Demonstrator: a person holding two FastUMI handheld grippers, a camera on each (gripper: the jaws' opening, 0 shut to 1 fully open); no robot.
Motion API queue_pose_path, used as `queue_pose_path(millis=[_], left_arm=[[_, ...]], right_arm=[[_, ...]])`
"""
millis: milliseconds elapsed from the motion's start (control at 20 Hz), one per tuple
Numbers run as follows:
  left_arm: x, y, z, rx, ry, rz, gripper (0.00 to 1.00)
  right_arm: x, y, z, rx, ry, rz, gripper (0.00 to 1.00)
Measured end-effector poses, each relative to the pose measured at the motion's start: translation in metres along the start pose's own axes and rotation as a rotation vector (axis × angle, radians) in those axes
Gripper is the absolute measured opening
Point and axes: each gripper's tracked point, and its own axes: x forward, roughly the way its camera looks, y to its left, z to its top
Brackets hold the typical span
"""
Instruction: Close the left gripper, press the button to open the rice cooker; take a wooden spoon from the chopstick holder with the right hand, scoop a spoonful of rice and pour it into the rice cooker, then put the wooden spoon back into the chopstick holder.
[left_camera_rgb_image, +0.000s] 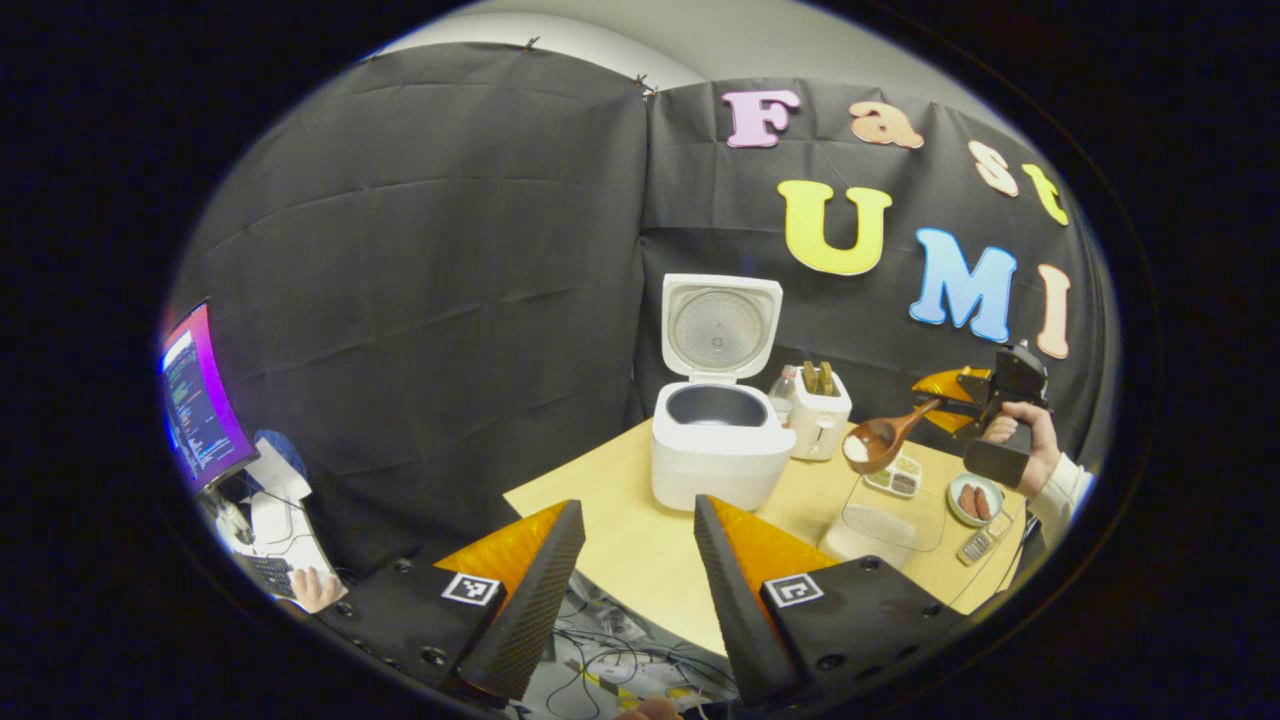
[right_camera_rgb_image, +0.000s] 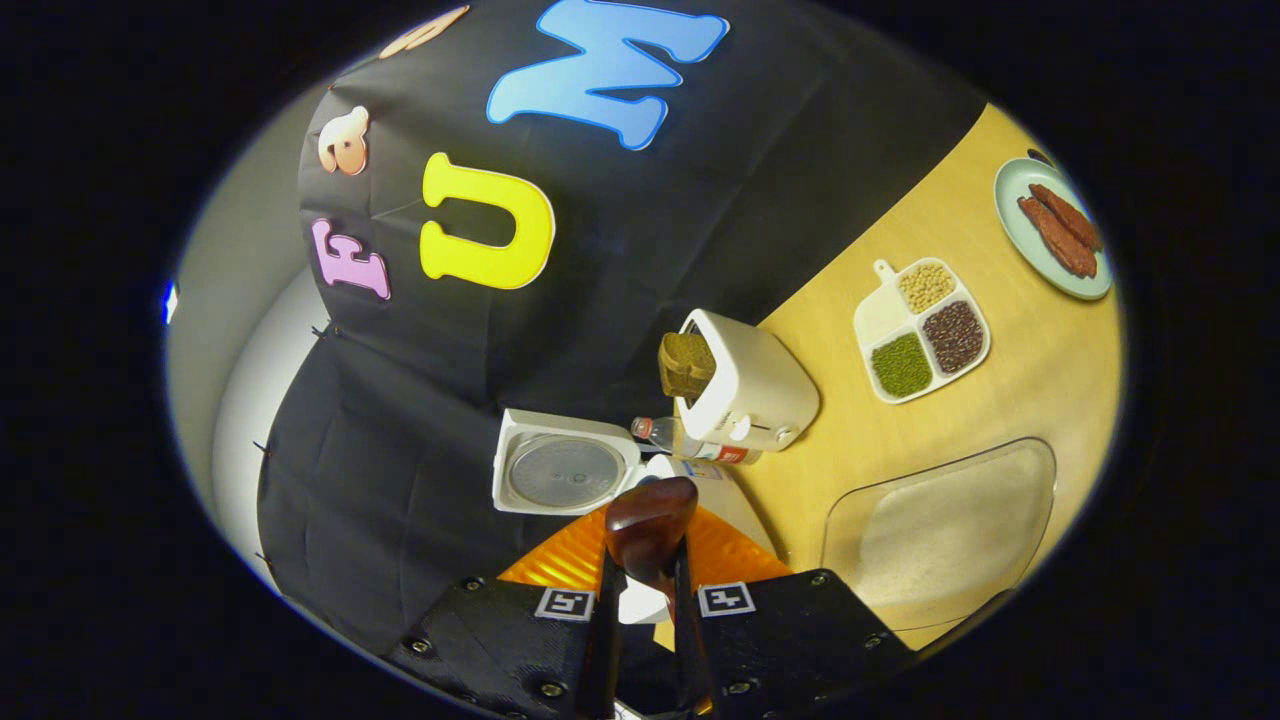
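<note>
The white rice cooker (left_camera_rgb_image: 718, 445) stands on the wooden table (left_camera_rgb_image: 620, 530) with its lid (left_camera_rgb_image: 720, 325) swung upright and the pot showing. My left gripper (left_camera_rgb_image: 635, 585) hangs open over the table's near edge, short of the cooker, with nothing between its fingers. To the right, a hand holds my right gripper (left_camera_rgb_image: 945, 400), shut on the handle of a wooden spoon (left_camera_rgb_image: 875, 443). Its bowl carries white rice and hovers above the table, right of the cooker. In the right gripper view the spoon (right_camera_rgb_image: 650, 520) sticks out from my right gripper (right_camera_rgb_image: 643, 590) toward the cooker lid (right_camera_rgb_image: 565, 470).
A white toaster (left_camera_rgb_image: 818, 415) with bread and a small bottle (right_camera_rgb_image: 690, 440) stand beside the cooker. A clear tub of rice (left_camera_rgb_image: 885, 525), a divided tray of beans (left_camera_rgb_image: 895, 478), a plate of sausages (left_camera_rgb_image: 975, 498) and a small handset (left_camera_rgb_image: 985, 545) lie at the right. A monitor (left_camera_rgb_image: 200, 400) glows at the far left.
</note>
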Motion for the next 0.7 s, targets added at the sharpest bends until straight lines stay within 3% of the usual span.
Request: queue_pose_path(millis=[100, 200, 300, 500, 550, 600, 700], left_arm=[[0.001, 0.001, 0.000, -0.004, -0.002, 0.010, 0.87], [0.002, 0.003, 0.002, -0.012, -0.004, 0.023, 0.75], [0.007, 0.010, 0.003, -0.023, -0.001, 0.035, 0.75], [0.011, 0.025, 0.000, -0.043, 0.005, 0.065, 0.75], [0.011, 0.029, 0.001, -0.048, 0.005, 0.073, 0.81], [0.010, 0.033, -0.003, -0.051, 0.007, 0.082, 0.75], [0.009, 0.041, -0.005, -0.059, 0.013, 0.101, 0.75]], right_arm=[[0.015, 0.020, -0.002, -0.012, -0.001, 0.024, 0.23], [0.038, 0.039, -0.005, -0.015, 0.000, 0.050, 0.23], [0.064, 0.054, -0.010, -0.033, 0.006, 0.065, 0.23], [0.117, 0.072, -0.028, -0.149, 0.013, 0.055, 0.23], [0.130, 0.073, -0.035, -0.181, 0.019, 0.047, 0.23], [0.145, 0.074, -0.041, -0.213, 0.026, 0.036, 0.23], [0.173, 0.073, -0.051, -0.277, 0.036, 0.015, 0.23]])
